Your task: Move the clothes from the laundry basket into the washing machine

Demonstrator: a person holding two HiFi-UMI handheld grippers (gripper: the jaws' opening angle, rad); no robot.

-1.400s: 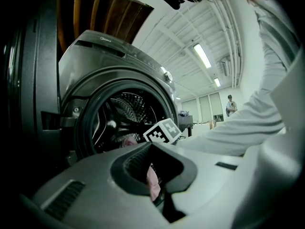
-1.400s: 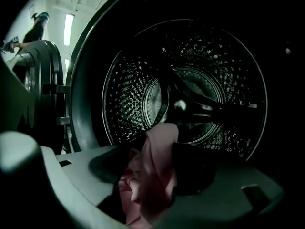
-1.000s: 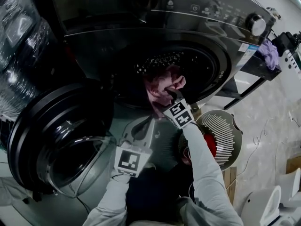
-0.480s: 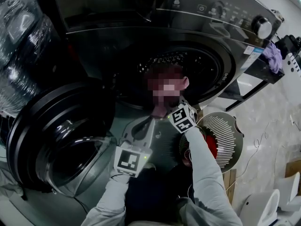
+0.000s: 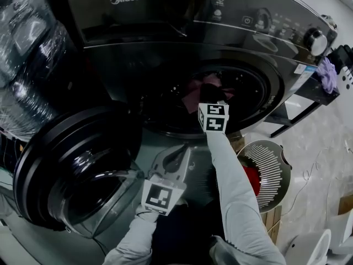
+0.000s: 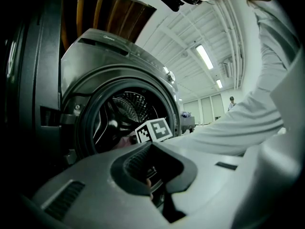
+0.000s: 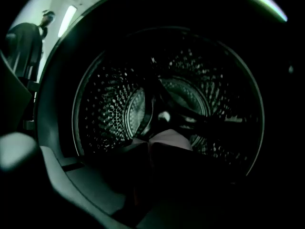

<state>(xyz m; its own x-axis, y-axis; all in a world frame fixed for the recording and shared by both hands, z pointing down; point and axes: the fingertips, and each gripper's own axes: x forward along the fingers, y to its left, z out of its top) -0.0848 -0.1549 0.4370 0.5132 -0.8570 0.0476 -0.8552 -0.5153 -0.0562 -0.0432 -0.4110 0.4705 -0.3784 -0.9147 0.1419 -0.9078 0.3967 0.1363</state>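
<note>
Washing machine point(image 5: 165, 43) standing with its door point(image 5: 66, 164) swung wide to the left. White slatted laundry basket point(image 5: 270, 170) sitting on the floor at right, holding a red garment point(image 5: 251, 179). Right gripper point(image 5: 209, 88) reaching into the drum mouth, jaws closing narrow on a pink garment point(image 5: 212, 80) pinched between them. Left gripper point(image 5: 183, 149) hovering level below the opening, jaws together, gripping nothing.

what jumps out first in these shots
The dark washing machine fills the head view, its round door swung open at lower left. The right hand-held gripper reaches into the drum, jaws closing on a pink garment; a white laundry basket sits at lower right.
</note>
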